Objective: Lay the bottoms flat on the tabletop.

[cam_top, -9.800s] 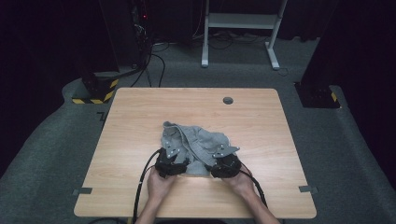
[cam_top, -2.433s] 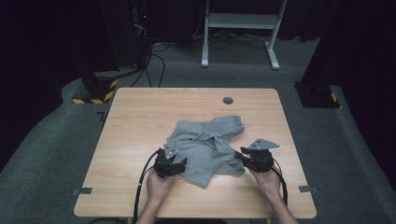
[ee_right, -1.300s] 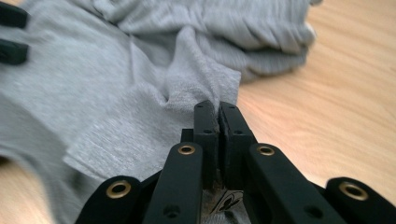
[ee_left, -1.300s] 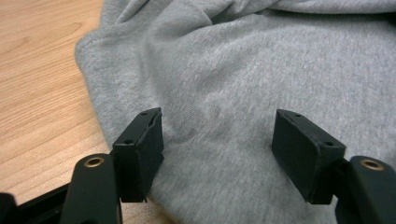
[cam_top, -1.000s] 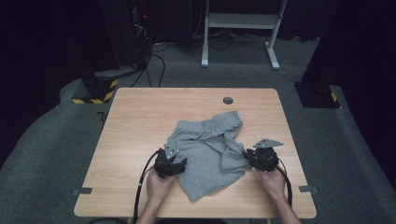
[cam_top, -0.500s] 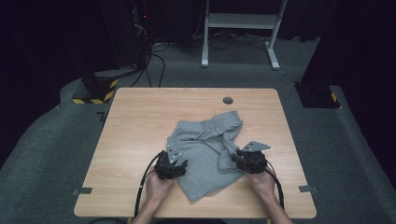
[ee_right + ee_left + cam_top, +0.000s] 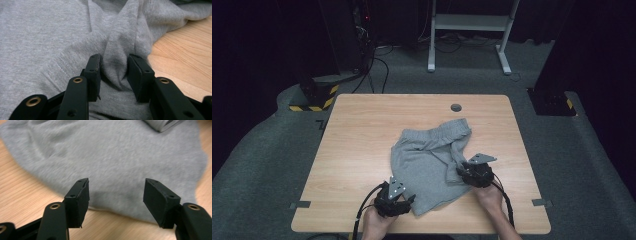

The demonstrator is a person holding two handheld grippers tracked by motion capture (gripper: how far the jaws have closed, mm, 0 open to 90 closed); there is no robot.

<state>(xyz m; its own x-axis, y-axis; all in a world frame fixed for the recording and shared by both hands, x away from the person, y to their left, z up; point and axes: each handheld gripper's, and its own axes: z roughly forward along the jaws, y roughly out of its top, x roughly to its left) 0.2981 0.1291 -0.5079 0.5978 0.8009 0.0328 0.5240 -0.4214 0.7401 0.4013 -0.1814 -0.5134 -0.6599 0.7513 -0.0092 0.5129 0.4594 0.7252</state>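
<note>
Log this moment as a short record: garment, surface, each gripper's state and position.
garment: grey shorts, partly spread, waistband toward the far side
surface: wooden table
left gripper: jaws open, at the near hem, gripping nothing
right gripper: jaws closed on a raised fold of the shorts, at their right edge
other: small dark round fitting near the table's far edge
</note>
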